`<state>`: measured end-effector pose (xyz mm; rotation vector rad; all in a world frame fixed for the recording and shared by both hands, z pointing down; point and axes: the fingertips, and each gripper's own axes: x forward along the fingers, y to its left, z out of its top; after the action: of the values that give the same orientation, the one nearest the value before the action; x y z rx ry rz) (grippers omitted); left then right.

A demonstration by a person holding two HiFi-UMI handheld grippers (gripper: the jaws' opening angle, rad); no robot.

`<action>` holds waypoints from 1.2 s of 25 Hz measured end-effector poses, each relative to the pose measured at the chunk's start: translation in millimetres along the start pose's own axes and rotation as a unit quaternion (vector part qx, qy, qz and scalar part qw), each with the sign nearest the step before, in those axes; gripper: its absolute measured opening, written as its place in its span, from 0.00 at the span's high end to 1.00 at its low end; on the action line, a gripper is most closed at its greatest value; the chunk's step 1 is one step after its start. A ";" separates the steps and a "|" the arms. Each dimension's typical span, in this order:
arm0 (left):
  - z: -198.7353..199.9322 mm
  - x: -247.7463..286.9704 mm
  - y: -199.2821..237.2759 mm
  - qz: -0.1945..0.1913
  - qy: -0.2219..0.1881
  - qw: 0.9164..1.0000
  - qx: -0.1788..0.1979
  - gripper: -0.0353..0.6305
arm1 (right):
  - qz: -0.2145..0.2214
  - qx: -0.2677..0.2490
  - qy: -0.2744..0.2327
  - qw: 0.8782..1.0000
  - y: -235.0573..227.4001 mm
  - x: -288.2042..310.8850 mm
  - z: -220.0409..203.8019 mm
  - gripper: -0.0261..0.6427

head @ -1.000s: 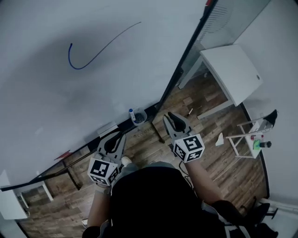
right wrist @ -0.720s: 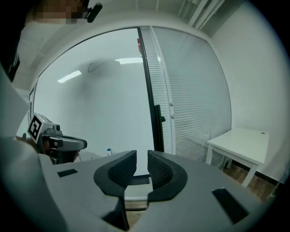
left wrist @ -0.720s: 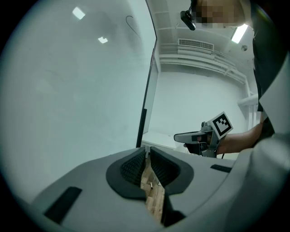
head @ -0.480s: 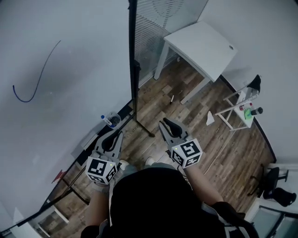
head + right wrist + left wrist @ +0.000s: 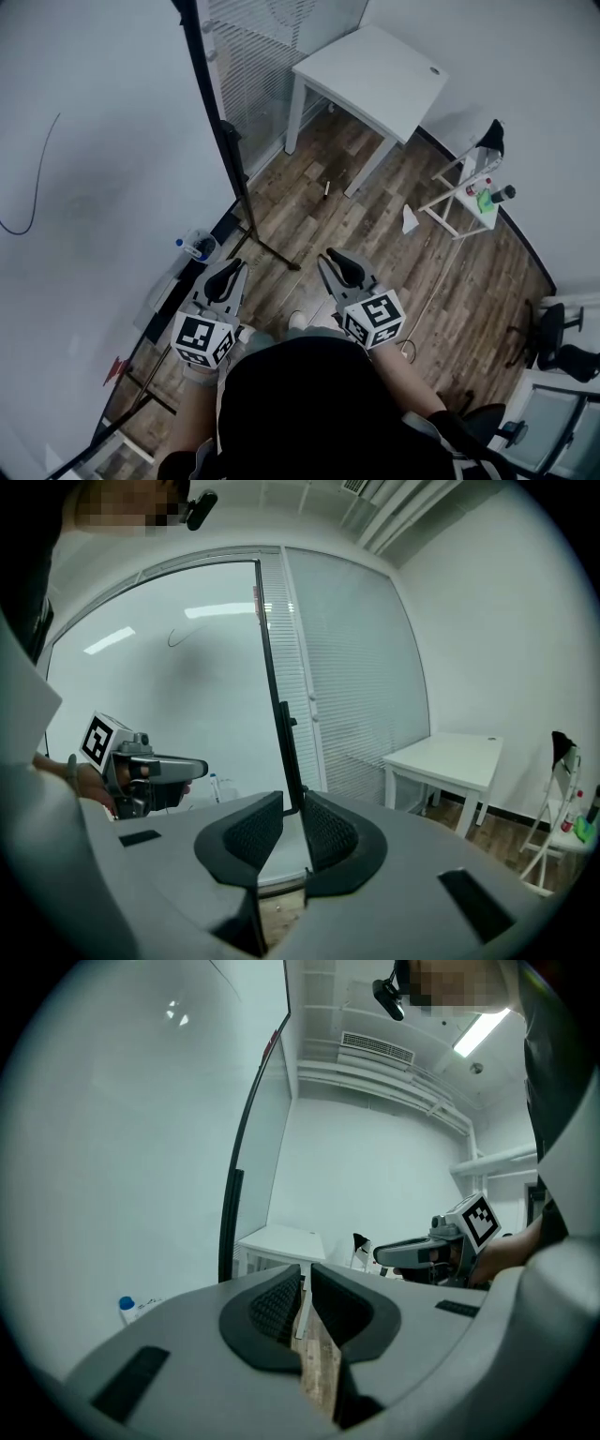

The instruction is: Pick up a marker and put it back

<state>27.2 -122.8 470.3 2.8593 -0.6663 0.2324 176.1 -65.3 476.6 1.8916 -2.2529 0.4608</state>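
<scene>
A blue-capped marker (image 5: 180, 243) stands in a small clear cup (image 5: 199, 247) on the ledge under the whiteboard (image 5: 94, 141). In the left gripper view its blue cap (image 5: 127, 1304) shows low at the left. My left gripper (image 5: 227, 268) hovers a short way right of the cup, its jaws a narrow gap apart with nothing between them (image 5: 306, 1275). My right gripper (image 5: 337, 256) is held level beside it over the wooden floor. Its jaws are closing, still slightly apart and empty (image 5: 292, 804).
A black stand pole (image 5: 220, 141) rises at the whiteboard's right edge, with blinds behind it. A white table (image 5: 375, 70) stands beyond, a folding rack (image 5: 473, 192) with bottles to the right, and a black chair (image 5: 562, 342) at the far right. A small stick (image 5: 326, 189) and paper scrap (image 5: 410, 220) lie on the floor.
The head view has swung to the right: whiteboard, blue line and cup have slid left, while table, rack and chair came further in. Both grippers keep their places before the body.
</scene>
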 end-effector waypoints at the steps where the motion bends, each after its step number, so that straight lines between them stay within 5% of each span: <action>1: -0.3 1.6 -2.8 -0.003 0.002 1.000 0.003 0.87 | -0.002 0.001 0.001 1.000 -0.4 -2.8 -1.9 0.82; 30: -7.3 -12.6 -6.5 0.019 0.021 1.000 0.010 0.87 | 0.024 0.001 0.006 1.000 18.2 4.3 -8.6 0.83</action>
<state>18.2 -110.2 473.9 2.8535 -0.7141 0.3050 156.9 -63.7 483.8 1.8354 -2.2951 0.4805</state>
